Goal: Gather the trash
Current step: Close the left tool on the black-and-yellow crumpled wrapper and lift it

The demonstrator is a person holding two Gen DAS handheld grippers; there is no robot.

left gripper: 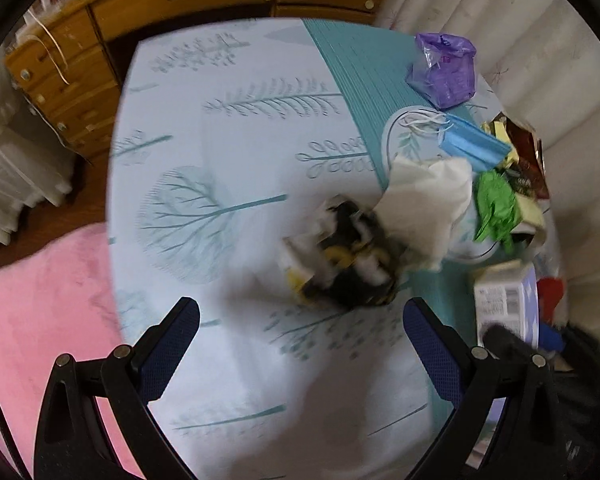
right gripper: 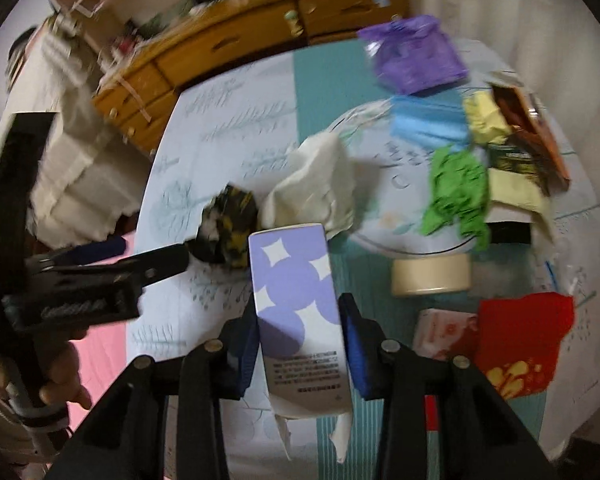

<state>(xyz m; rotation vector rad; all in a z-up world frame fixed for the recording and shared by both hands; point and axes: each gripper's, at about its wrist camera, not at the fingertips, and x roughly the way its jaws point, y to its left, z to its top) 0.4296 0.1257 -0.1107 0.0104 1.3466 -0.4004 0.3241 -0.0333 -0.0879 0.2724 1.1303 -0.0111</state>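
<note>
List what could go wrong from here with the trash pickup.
The right gripper pinches the purple-and-white carton only by its sides near the lower end, so it may tilt or slip out. The left gripper hangs open by the black-and-yellow wrapper; closing there could also snag the white tissue that touches it.

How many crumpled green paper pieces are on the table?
1. The crumpled green paper lies at the plate's right side, below the blue face mask. More may hide under the pile.

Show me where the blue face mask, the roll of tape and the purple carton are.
Blue face mask [left gripper: 472,144]: left wrist view, pleated middle.
Roll of tape [right gripper: 431,276]: right wrist view, outer side.
Purple carton [right gripper: 296,292]: right wrist view, patterned front.
</note>
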